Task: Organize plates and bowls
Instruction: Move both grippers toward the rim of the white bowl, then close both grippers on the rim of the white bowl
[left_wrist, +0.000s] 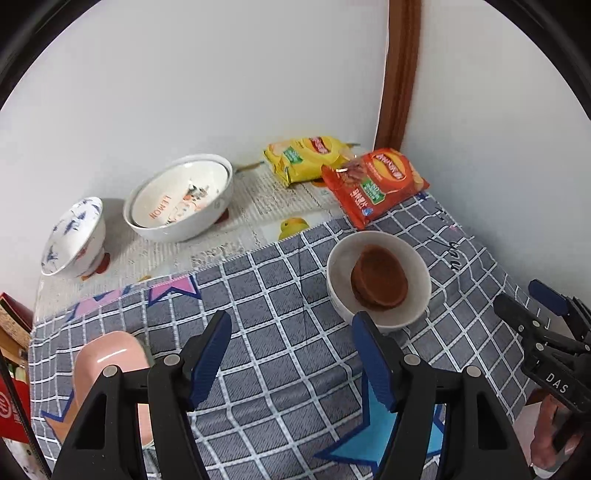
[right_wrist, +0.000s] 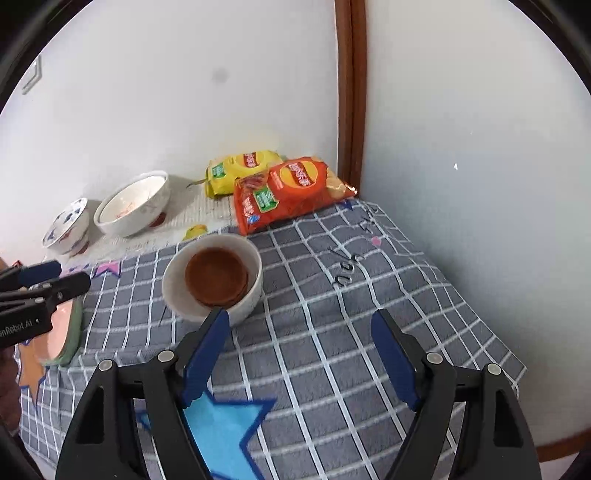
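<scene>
Both grippers hang over a table spread with a grey checked cloth (left_wrist: 280, 295), and neither holds anything. The left gripper (left_wrist: 291, 343) has its 2 blue-padded fingers spread apart, with only cloth showing between them. The right gripper (right_wrist: 299, 343) is likewise spread wide over bare cloth; in the left view it shows at the far right edge (left_wrist: 546, 314). A white bowl (left_wrist: 378, 280) sits upright on the cloth with brown dishes (left_wrist: 378, 278) stacked inside it; how many dishes there are cannot be told. In the left view the bowl lies just beyond the tip of the left gripper's right finger, and in the right view it (right_wrist: 212, 277) lies just beyond the tip of the right gripper's left finger; whether either tip touches the rim cannot be told. A pink dish (left_wrist: 107, 354) rests on the cloth at the near left, partly hidden by the left gripper. Farther back, on a pale lace mat (left_wrist: 258, 206), a large bowl (left_wrist: 181, 201) lettered LEMON leans against the wall, with another bowl nested in it. Left of it a small blue-patterned bowl (left_wrist: 74, 236) also tilts. Near the corner lie 2 snack bags, a yellow bag (left_wrist: 306, 157) behind and an orange bag (left_wrist: 375, 184) overlapping the cloth's far edge.
</scene>
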